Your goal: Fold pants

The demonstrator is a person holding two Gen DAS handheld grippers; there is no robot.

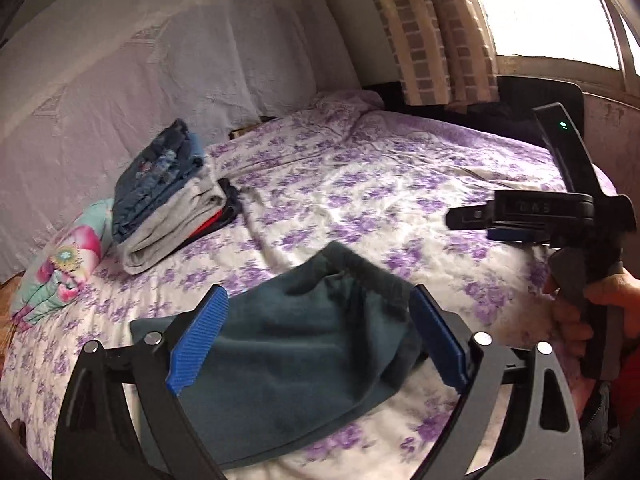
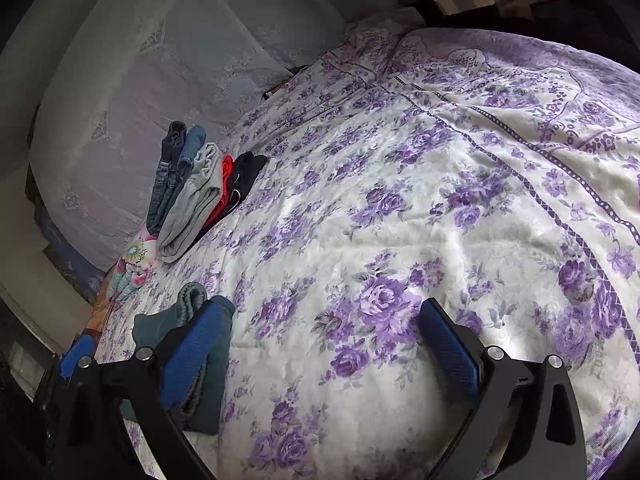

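Observation:
Dark teal pants (image 1: 296,356) lie folded on the bed, waistband toward the far side. My left gripper (image 1: 320,320) is open, its blue pads on either side of the pants just above them, not closed on the cloth. The pants also show in the right wrist view (image 2: 200,360) at the lower left, partly behind the left pad. My right gripper (image 2: 324,340) is open and empty over bare bedspread to the right of the pants. It shows from the side in the left wrist view (image 1: 472,220), held in a hand.
A purple-flowered bedspread (image 1: 360,184) covers the bed. A stack of folded clothes (image 1: 168,196) sits at the back left by a grey covered headboard (image 1: 140,80). A flowered folded item (image 1: 60,264) lies left of the stack. Curtain and window are at the back right.

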